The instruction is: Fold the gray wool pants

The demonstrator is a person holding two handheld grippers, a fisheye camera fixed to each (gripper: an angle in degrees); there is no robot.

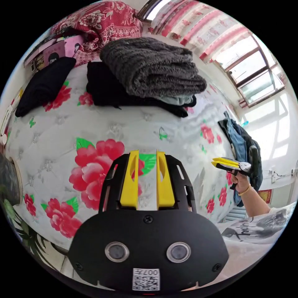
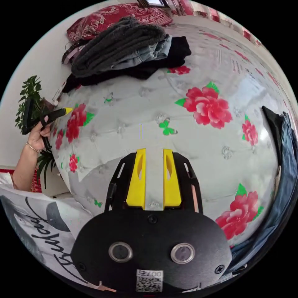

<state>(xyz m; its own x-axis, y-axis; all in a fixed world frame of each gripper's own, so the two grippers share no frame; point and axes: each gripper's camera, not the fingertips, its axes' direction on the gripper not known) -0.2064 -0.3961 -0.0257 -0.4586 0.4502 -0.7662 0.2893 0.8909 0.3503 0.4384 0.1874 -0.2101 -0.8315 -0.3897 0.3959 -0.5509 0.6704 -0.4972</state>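
A bed [image 1: 173, 136] covered in a white quilted sheet with red flowers takes up most of both views, with a window [image 1: 257, 77] and striped curtains behind it. At its far end the gray wool pants [image 1: 155, 68] lie folded on top of a stack of folded clothes, resting on pale denim and black garments [image 1: 102, 87]. A red floral pillow [image 1: 102, 21] sits behind the stack, and another folded black garment [image 1: 43, 85] lies apart beside it. Blue and dark clothes [image 2: 284, 173] hang over the bed's edge. A green plant [image 2: 29, 93] stands by the wall. The left hand-held gripper [image 1: 147, 178] hovers over bare sheet, jaws slightly apart and holding nothing. The right hand-held gripper [image 2: 154, 180] does likewise.
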